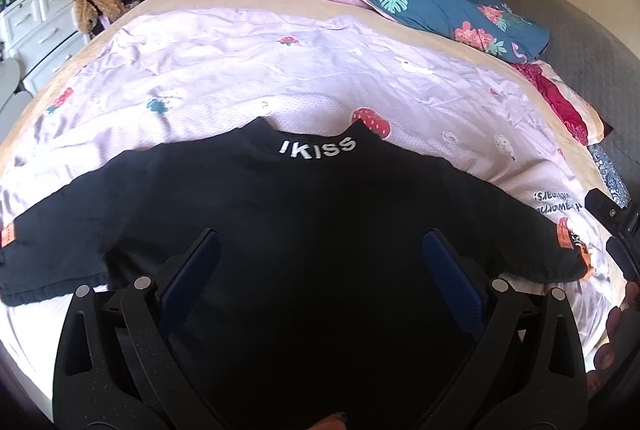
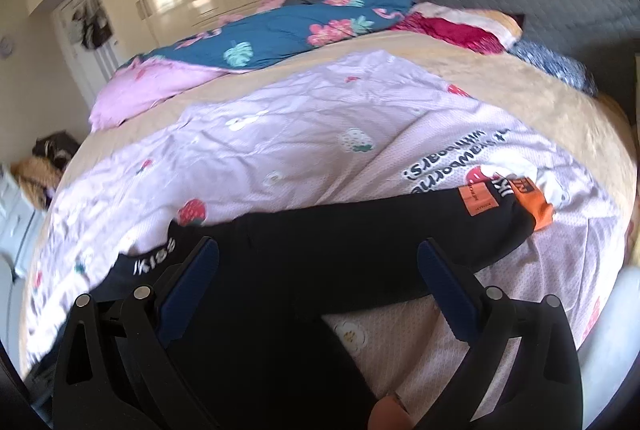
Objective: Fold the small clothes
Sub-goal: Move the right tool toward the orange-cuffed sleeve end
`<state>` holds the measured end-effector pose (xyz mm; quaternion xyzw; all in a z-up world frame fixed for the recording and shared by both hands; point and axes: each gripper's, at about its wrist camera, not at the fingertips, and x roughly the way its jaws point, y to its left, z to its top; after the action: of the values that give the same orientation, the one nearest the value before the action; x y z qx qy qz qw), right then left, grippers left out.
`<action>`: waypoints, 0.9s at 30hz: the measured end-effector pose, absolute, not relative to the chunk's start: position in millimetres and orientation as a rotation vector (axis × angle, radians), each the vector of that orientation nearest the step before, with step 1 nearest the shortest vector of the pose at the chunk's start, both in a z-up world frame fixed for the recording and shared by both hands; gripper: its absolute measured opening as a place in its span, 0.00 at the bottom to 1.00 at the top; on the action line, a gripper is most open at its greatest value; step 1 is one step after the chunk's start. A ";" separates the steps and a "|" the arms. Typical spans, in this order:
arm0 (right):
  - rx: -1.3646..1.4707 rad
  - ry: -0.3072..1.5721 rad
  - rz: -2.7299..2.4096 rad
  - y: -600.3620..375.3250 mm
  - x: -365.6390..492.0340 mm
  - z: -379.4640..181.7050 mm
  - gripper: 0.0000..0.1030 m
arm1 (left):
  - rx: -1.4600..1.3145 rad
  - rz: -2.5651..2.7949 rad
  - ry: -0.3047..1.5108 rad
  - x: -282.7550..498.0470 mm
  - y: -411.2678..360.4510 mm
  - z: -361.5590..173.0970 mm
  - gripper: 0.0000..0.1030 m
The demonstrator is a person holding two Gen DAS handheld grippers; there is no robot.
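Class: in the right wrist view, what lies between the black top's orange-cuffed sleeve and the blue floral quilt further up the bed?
In the right wrist view, the lilac strawberry-print sheet, then a strip of tan blanket, separate the black top from the blue floral quilt.

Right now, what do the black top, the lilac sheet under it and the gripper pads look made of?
Black top: matte knit, likely cotton jersey; no sheen, ribbed-looking hem, raised white letters.
Lilac sheet: thin printed woven fabric, probably cotton or polyester; fine creases, slight sheen.
Left gripper pads: dark blue, matte, seemingly textured rubber or foam; cannot tell which. Right gripper looks the same.
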<state>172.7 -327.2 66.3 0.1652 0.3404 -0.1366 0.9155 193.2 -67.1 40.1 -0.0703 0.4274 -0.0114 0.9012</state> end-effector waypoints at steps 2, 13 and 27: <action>0.367 0.699 -0.311 -339.0 178.9 64.1 0.96 | -0.143 -0.031 0.892 199.2 -72.4 37.8 0.92; 0.471 0.717 -0.463 -405.2 194.8 33.0 0.96 | -0.107 -0.075 0.929 226.0 -106.7 16.4 0.92; 0.611 0.781 -0.657 -476.8 183.4 -22.3 0.96 | -0.058 -0.122 0.982 241.1 -149.3 -18.2 0.92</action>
<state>183.4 -476.8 -22.3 0.2876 0.3679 -0.3096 0.8283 241.1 -149.4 -18.2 -0.0277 0.4711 -0.0585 0.8797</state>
